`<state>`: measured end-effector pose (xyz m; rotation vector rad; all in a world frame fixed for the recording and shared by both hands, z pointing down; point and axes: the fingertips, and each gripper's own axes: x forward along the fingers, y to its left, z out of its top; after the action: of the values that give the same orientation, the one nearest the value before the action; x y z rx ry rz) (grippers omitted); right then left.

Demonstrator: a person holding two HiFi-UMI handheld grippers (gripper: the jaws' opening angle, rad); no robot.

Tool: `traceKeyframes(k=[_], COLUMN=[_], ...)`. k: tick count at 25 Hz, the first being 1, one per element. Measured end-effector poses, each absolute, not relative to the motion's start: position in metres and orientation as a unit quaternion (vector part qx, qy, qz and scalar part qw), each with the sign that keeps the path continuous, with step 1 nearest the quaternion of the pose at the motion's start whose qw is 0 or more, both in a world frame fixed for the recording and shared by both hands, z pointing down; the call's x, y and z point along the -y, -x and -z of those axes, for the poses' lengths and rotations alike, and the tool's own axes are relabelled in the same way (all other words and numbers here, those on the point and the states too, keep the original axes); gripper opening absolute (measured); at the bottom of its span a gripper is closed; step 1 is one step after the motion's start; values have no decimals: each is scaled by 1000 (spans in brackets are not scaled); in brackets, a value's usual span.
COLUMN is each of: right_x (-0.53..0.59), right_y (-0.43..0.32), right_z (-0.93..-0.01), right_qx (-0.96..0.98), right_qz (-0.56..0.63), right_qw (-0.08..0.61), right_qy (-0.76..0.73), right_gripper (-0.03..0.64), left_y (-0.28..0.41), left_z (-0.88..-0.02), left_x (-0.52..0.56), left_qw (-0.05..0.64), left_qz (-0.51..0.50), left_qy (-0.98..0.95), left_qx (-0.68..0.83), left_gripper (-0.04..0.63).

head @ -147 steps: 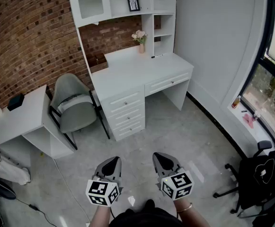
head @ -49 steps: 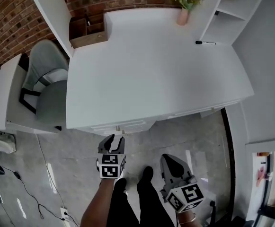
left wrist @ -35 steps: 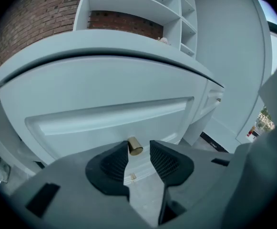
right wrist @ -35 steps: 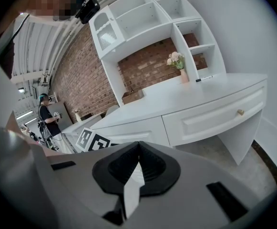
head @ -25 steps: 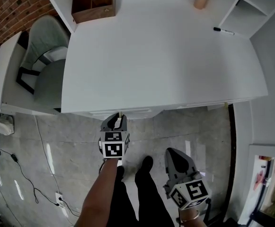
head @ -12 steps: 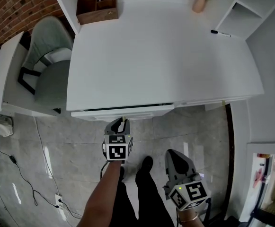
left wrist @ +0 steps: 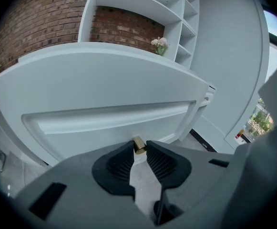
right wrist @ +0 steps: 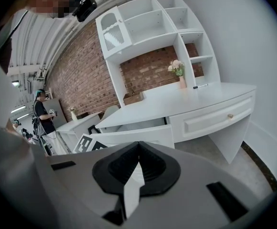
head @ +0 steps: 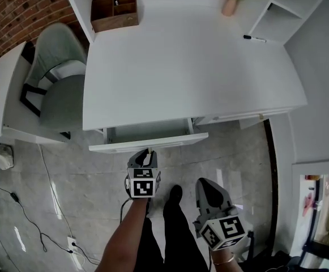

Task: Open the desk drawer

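The white desk (head: 192,67) fills the upper head view. Its left top drawer (head: 148,141) stands pulled out from under the desktop, and its inside shows as a pale strip. My left gripper (head: 148,151) is shut on the drawer's small brass knob (left wrist: 138,143), which sits pinched between the two black pads at the drawer front (left wrist: 109,118). My right gripper (head: 205,184) hangs lower right over the floor, shut, with nothing in it. In the right gripper view, past the right gripper (right wrist: 138,148), the open drawer (right wrist: 143,131) juts out beside a closed drawer (right wrist: 214,119) with its own knob.
A grey chair (head: 59,92) and a small side table (head: 3,103) stand left of the desk. On the desktop are a black pen (head: 255,38), a flower vase (head: 230,3) and a wooden organiser (head: 115,11). My legs (head: 170,220) are below; a cable (head: 48,188) crosses the floor.
The left gripper reached the desk front and closed on the knob. Over the last second the drawer has slid out toward me with the left gripper on it. The right gripper barely shifted.
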<state>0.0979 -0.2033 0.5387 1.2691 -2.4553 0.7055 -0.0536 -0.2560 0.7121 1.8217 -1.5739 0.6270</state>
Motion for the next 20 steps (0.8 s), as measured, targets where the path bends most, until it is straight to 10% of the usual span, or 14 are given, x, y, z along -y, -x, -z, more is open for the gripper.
traceKeyframes(k=[20], right_x=[168], right_y=[-82], right_z=[-522], right_qx=[841], right_qz=[-243], right_qw=[124], right_qy=[-466], right_gripper=[5], left_y=[28], left_z=[-709], left_x=[185], left_qw=[341], left_qz=[-257], left_qy=[-726], left_qx=[539], left_gripper=[87])
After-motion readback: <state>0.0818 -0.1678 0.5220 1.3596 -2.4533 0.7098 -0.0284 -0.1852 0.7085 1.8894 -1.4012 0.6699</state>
